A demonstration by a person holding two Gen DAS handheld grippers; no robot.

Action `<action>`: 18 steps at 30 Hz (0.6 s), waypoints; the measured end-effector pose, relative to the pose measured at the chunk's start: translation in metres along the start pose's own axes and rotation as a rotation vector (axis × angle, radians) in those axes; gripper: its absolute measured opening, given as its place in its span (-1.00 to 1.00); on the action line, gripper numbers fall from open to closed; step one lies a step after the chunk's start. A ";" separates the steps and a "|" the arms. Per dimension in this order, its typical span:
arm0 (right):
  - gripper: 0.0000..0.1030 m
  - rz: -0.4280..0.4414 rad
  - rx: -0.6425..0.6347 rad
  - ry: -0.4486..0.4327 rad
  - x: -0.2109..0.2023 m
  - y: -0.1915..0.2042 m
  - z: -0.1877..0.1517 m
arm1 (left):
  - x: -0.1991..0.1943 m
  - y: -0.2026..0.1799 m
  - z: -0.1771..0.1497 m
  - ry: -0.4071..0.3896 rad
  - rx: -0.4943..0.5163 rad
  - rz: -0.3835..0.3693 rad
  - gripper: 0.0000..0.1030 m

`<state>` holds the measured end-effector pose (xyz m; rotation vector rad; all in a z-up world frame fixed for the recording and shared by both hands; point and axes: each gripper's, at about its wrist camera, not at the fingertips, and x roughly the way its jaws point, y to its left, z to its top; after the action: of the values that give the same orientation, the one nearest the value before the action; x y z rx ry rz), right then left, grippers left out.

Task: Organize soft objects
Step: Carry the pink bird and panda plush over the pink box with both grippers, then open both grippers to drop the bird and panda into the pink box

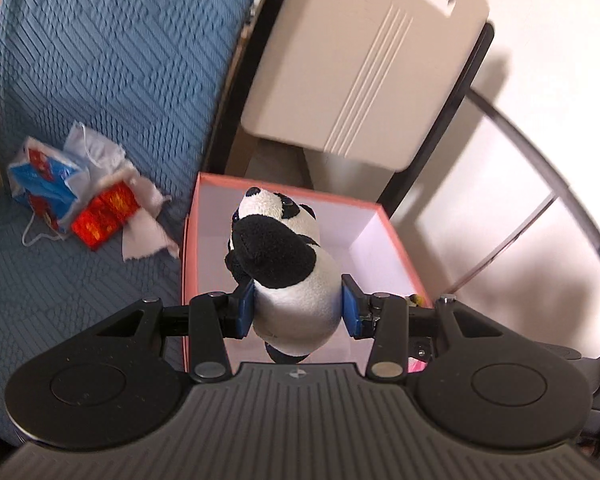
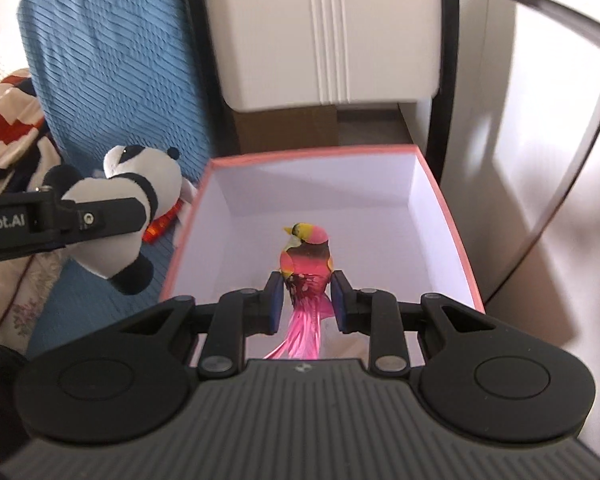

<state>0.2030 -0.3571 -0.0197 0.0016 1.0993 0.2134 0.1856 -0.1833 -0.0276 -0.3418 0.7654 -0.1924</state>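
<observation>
Left gripper (image 1: 298, 306): clamps fuzzy, rounded panda plush (image 1: 288, 264).
Right gripper (image 2: 306, 300): clamps pink feathered bird (image 2: 308, 272).
Box (image 2: 456, 236): rectangular, pink-rimmed, smooth white inside.

1. My left wrist camera sits just behind my left jaws and looks forward and down along them, close over the near left corner of the pink box (image 1: 396, 236), with the blue cover (image 1: 100, 80) to the left.
2. My right wrist camera looks forward and down along my right jaws, close above the box's open white interior.
3. Both views share the box, the blue cover, the white panel (image 2: 324, 32) behind, and the panda (image 2: 140, 184) in my left jaws.
</observation>
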 end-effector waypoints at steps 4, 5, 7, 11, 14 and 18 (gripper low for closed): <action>-0.44 -0.009 0.015 0.044 0.015 -0.013 -0.011 | 0.017 0.002 -0.006 0.035 -0.004 0.014 -0.05; -0.44 -0.011 0.021 0.053 0.018 -0.016 -0.012 | 0.020 0.002 -0.007 0.040 -0.003 0.016 -0.05; -0.44 -0.016 0.029 0.071 0.024 -0.021 -0.016 | 0.025 0.003 -0.009 0.052 -0.005 0.020 -0.05; -0.43 -0.027 0.038 0.099 0.039 -0.029 -0.025 | 0.036 0.003 -0.015 0.061 0.003 -0.004 -0.05; -0.43 -0.039 0.047 0.120 0.051 -0.036 -0.033 | 0.047 0.001 -0.020 0.089 0.006 0.008 -0.05; -0.43 -0.043 0.066 0.145 0.060 -0.043 -0.042 | 0.051 -0.001 -0.020 0.099 0.002 0.002 -0.03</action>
<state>0.1994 -0.3930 -0.0964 0.0220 1.2491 0.1403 0.2071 -0.2035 -0.0736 -0.3318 0.8632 -0.2097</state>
